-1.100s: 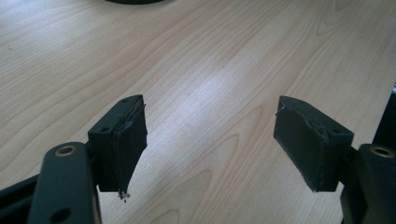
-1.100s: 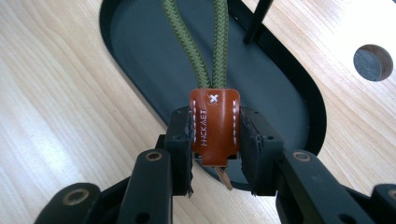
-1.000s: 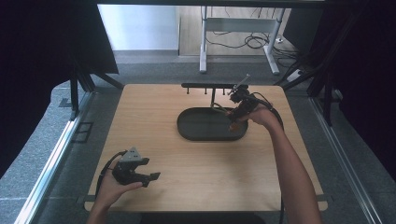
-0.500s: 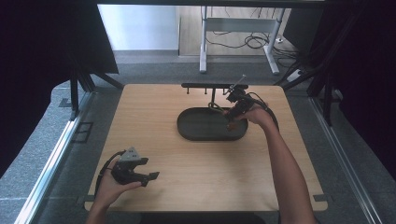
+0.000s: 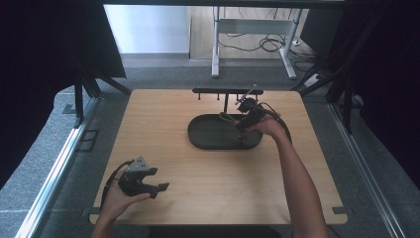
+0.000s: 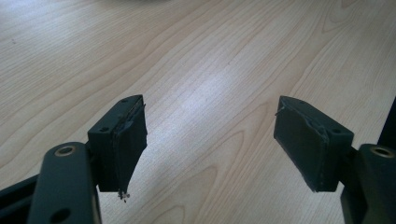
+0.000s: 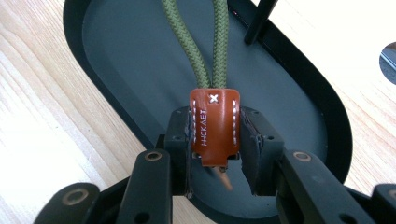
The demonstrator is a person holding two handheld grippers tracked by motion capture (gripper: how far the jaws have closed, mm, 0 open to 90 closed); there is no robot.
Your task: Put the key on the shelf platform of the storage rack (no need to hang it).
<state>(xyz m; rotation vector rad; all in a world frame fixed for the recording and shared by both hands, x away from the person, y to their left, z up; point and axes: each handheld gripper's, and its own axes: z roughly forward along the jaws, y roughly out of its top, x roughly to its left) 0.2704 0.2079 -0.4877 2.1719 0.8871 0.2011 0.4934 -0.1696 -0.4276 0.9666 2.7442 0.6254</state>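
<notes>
Right at the fingertips, the right gripper [image 7: 215, 154] is clamped on a brown leather tab [image 7: 214, 126], one black pad pressing each side of it. White stitching runs down both edges of the tab, with a small white cross near its top. Two strands of olive green cord [image 7: 205, 42] rise out of the tab's upper end, side by side, and run away over the tray. Below and behind them lies the dark oval tray [image 7: 116, 56], its flat floor bare except where a thin black post [image 7: 260, 21] stands near the far rim.

From the high view, the same right gripper [image 5: 246, 120] sits over the right end of the tray [image 5: 208, 141], near a black rack [image 5: 225, 91] with a crossbar at the far edge of the wooden table [image 5: 163, 119]. The stitching and cord weave are too small to read there.

Near the front left corner, the left gripper [image 5: 159, 188] rests low; in its own view its fingers [image 6: 123, 140] stand well apart over bare wood, holding nothing.
</notes>
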